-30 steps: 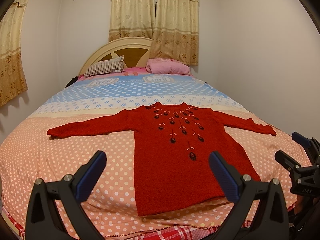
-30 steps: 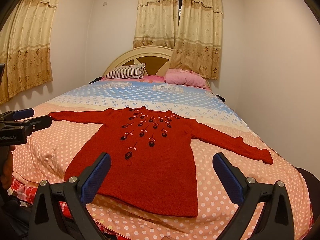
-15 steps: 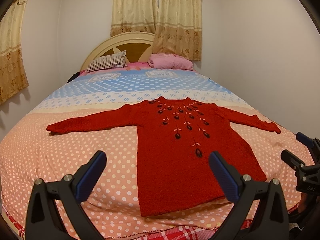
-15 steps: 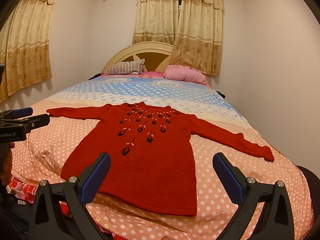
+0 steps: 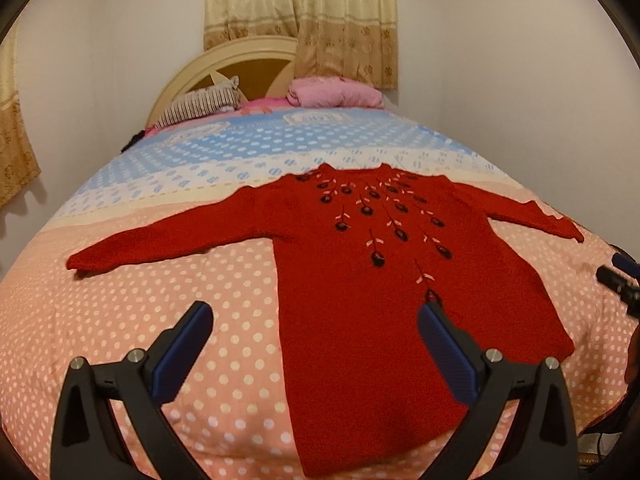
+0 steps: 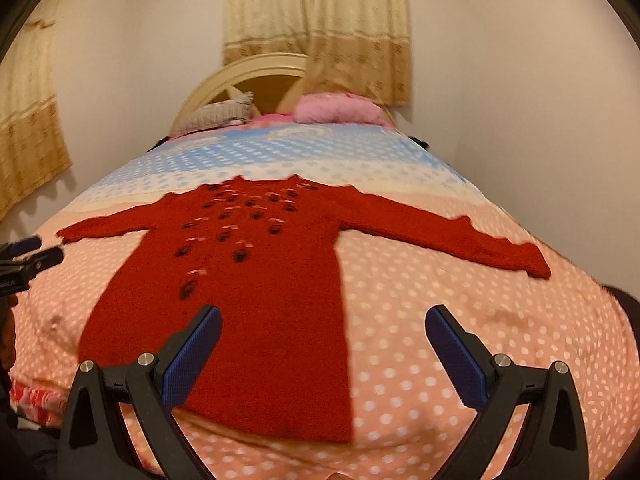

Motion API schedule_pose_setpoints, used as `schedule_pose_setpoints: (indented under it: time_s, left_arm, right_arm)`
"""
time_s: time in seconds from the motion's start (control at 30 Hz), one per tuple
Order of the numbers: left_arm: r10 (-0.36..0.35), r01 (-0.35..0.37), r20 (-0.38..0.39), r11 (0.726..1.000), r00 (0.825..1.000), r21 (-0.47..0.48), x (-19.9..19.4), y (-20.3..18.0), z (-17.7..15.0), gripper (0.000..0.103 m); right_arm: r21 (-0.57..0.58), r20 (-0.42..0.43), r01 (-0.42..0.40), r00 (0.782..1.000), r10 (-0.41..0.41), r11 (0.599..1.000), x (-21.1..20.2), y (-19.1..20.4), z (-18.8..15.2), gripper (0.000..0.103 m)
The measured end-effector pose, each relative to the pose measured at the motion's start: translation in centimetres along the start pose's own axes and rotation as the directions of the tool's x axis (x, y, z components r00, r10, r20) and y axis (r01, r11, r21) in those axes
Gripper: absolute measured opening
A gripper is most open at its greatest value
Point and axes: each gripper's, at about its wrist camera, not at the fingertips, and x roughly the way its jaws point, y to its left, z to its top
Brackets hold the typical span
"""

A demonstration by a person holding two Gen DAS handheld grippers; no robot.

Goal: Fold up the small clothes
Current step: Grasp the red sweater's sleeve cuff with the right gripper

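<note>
A red knitted long-sleeved sweater with dark embroidered flowers on its chest [image 5: 360, 280] lies flat and face up on the polka-dotted bedspread [image 5: 120, 320], which is salmon pink in the lower part of the frame and blue and white toward the top; both sleeves stretch out sideways, one to the middle left and one to the middle right, and the hem sits near the bottom centre. The left gripper [image 5: 316, 356], with black arms and blue ribbed pads, fills the bottom of the left wrist view with its jaws spread wide and nothing between them; its right finger overlaps the sweater's lower body in the picture, but contact cannot be judged. In the right wrist view, which is blurred, the right gripper [image 6: 322, 354] is likewise released and empty at the bottom of the frame, its left finger over the sweater [image 6: 248, 292] near the hem; the left gripper's tips show at the middle left edge. At the top of the frame stand a cream arched wooden headboard [image 5: 224, 64], a striped pillow [image 5: 200, 106], a pink pillow [image 5: 336, 94] and beige patterned curtains [image 5: 304, 12] against white walls.
</note>
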Motion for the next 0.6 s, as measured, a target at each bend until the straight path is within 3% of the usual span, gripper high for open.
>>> schedule_pose_setpoints:
  time_s: [0.23, 0.4, 0.6]
  left_arm:
    - [0.053, -0.053, -0.037, 0.999, 0.998, -0.001, 4.2, 1.1, 1.8, 0.103]
    - [0.075, -0.075, -0.043, 0.997, 0.996, 0.002, 7.2, 1.5, 3.2, 0.103]
    - [0.069, -0.068, -0.038, 0.997, 0.997, 0.026, 10.1, 1.0, 4.4, 0.103]
  right_arm:
    - [0.199, -0.053, 0.052, 0.998, -0.042, 0.979, 3.6, -7.8, 2.0, 0.102]
    - [0.286, -0.084, 0.135, 0.99, -0.115, 0.949, 5.8, -13.3, 3.3, 0.102]
    - [0.473, -0.124, 0.191, 0.981, -0.15, 0.86, 7.7, -21.4, 4.0, 0.102]
